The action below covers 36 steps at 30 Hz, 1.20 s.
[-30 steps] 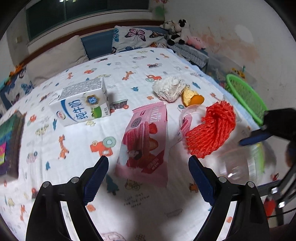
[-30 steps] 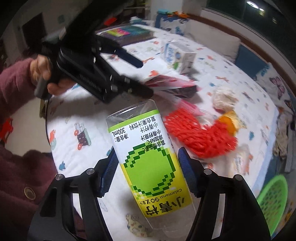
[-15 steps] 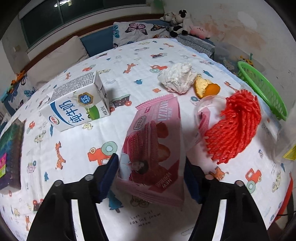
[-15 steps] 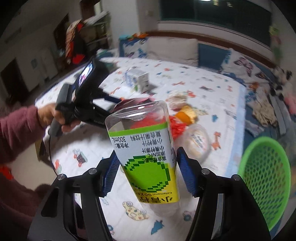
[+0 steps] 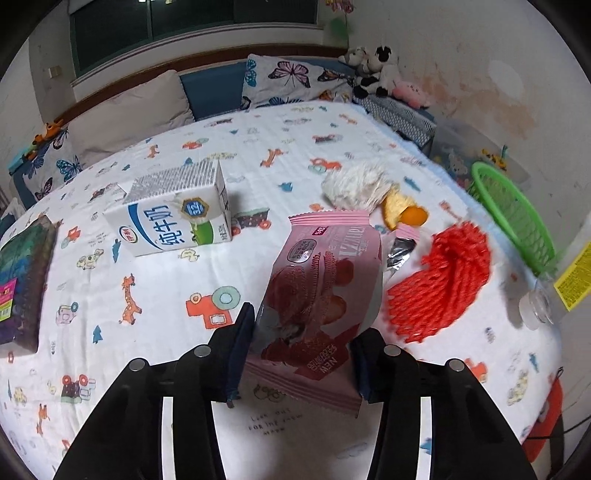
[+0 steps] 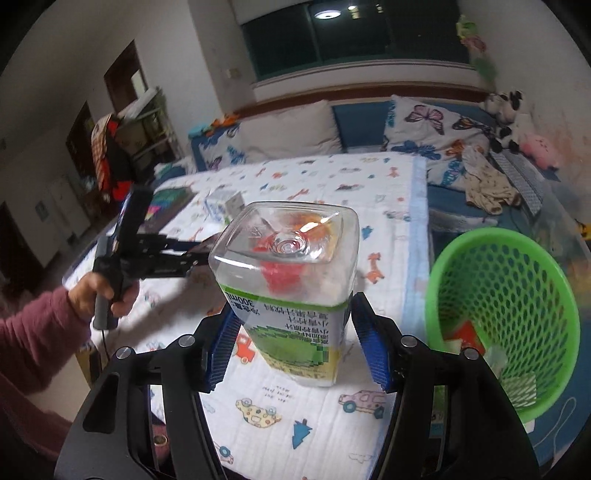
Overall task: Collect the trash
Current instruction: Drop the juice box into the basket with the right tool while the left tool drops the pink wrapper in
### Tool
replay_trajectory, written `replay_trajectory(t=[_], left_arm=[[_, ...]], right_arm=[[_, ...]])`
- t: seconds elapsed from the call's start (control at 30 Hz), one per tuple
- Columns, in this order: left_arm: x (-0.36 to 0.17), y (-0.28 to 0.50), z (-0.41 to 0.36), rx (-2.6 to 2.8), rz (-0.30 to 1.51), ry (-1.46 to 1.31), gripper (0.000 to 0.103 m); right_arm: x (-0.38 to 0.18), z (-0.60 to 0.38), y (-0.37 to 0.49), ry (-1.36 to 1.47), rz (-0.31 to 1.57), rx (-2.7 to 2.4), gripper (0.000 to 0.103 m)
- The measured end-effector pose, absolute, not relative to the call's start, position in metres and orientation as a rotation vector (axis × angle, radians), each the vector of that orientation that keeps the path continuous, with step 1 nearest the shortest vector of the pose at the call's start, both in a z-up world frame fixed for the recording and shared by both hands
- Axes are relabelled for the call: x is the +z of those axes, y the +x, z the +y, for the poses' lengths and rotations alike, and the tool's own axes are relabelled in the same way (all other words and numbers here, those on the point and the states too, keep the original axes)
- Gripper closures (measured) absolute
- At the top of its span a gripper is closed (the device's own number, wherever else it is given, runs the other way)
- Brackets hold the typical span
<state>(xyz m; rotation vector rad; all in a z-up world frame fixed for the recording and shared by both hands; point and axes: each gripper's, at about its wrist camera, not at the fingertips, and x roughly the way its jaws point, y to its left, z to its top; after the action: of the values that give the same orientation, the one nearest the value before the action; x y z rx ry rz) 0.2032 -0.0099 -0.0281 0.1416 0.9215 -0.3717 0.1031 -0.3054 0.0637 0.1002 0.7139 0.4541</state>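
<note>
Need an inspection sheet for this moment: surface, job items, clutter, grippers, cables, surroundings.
Surface: bed sheet with cartoon print, trash lying on it.
Job's things: pink snack wrapper, milk carton, red foam net, crumpled tissue, orange peel, clear juice bottle; green basket beside the bed, some scraps already inside.
Clutter: dark book near the sheet's left edge.
Grippers: left gripper jaws have just been closing, now pinching the wrapper; right gripper clamps the bottle, held off the bed near the basket.
Cables: thin cord hangs below the left hand.
Surroundings: pillows, plush toys, dark window.
</note>
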Motion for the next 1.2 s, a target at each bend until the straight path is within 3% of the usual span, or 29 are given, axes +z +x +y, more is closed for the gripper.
replay_trajectory(t=[0.47,0.97,1.2], left_arm=[[0.021,0.188,-0.029,-0.478,0.866,0.072,0.059],[0.048,0.196,-0.15,-0.681,0.844,0.108,0.059],[0.047,0.197,-0.204,-0.752,0.866,0.118,0.059]], right_arm=[[0.091,-0.394,0.111,0.178,0.579,0.123,0.043],[0.017,-0.457,0.128,0.222,0.692,-0.107,0.041],[0.013,-0.472,0.117,0.257,0.679,-0.131,0.032]])
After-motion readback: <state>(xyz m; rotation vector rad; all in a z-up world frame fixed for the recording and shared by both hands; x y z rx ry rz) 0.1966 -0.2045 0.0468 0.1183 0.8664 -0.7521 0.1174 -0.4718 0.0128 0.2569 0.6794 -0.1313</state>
